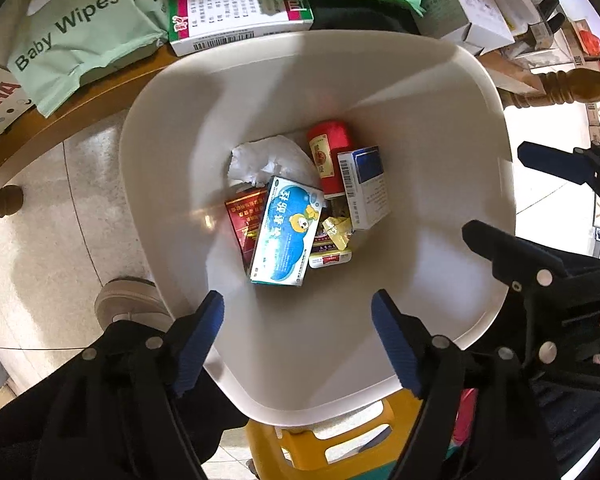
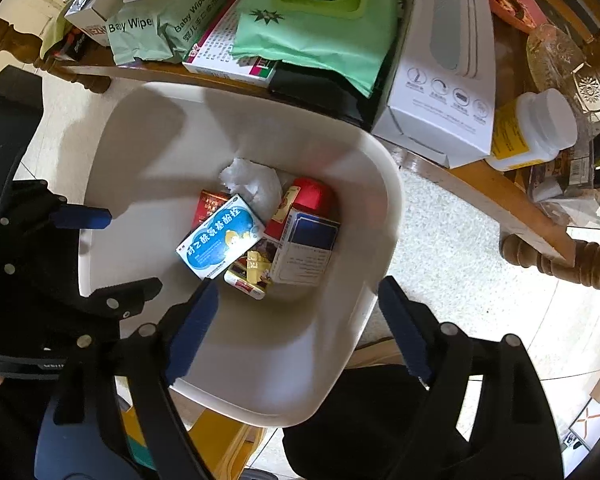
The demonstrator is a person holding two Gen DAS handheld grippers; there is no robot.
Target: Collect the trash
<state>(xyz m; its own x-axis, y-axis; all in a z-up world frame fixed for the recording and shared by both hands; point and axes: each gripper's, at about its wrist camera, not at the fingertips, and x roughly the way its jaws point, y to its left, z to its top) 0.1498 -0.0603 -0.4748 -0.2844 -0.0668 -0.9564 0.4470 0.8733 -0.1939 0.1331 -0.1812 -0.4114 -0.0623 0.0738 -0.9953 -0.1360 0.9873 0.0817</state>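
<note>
Several discards lie in the white bin (image 1: 440, 280): blue medicine box (image 1: 286, 232), red canister (image 1: 328, 148), crumpled tissue (image 1: 268, 158). Left claw (image 1: 298, 340) and right claw (image 2: 296, 330) hover above, jaws wide, empty. Tabletop (image 2: 484, 188) remains cluttered with wipes packs (image 2: 316, 32) and boxes; collection judged partly done.

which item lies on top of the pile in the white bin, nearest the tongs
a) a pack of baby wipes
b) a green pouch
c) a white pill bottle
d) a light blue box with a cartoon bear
d: the light blue box lies tilted across the other trash in the white bin; wipes, bottle and pouch sit on the table.
</note>
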